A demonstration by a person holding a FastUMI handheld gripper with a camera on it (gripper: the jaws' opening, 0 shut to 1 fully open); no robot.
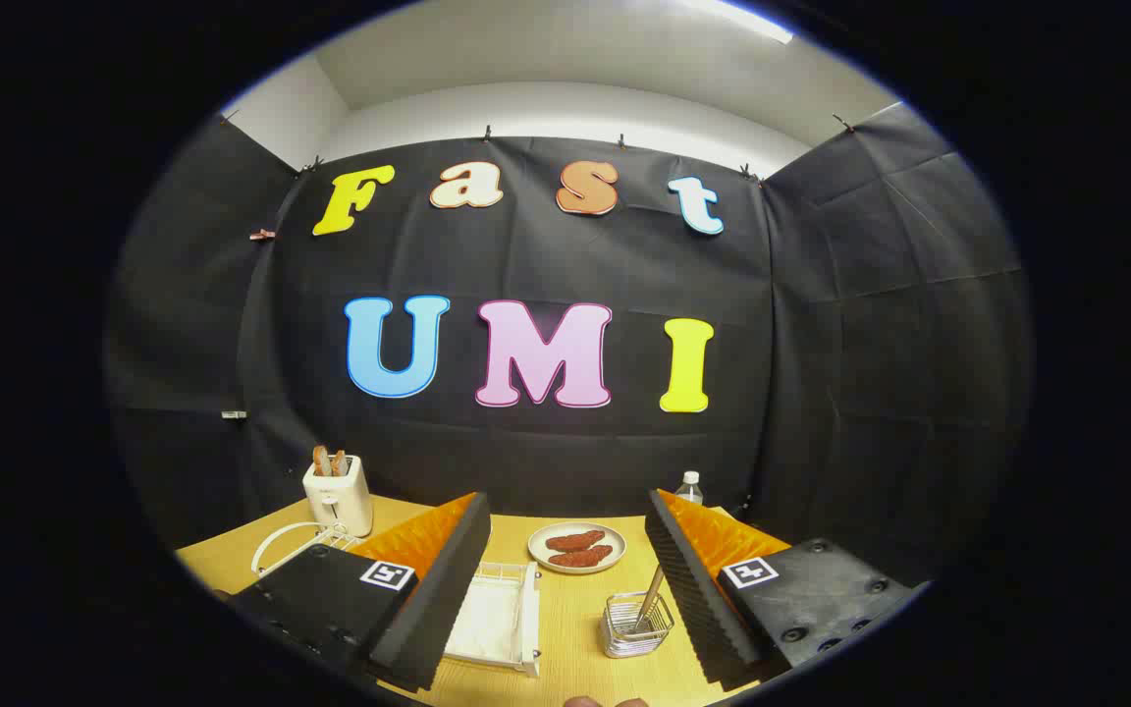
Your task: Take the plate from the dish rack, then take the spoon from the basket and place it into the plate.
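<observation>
- Fingers: I read the two black ribbed pads with orange backing as spread wide and released, grasping nothing, held above the near edge of the yellow wooden worktop.
- Round white plate: it lies flat on the worktop beyond the fingers, centred in the gap between them, and carries two reddish-brown pieces of food. I see no plate standing in the white wire dish rack, which sits left of the left finger and is partly hidden by it.
- Risk, wrong target: if I treat this loaded plate as the one to lift, the food could slide off as the rim tilts. I cannot tell whether another plate sits behind the left finger.
- Wooden-handled spoon: it stands leaning in the small silver wire basket, just inside the right finger.
- Risk, basket tip: the basket looks light; I judge that a slanted pull on the handle could drag or topple it.
- Risk, collision: the right finger is close to the basket, so a careless descent could knock it aside.
- Risk, side contact: the white rectangular tray lies just beside the left finger and could be nudged.
- Cream toaster and clear bottle stand well apart at the back.
</observation>
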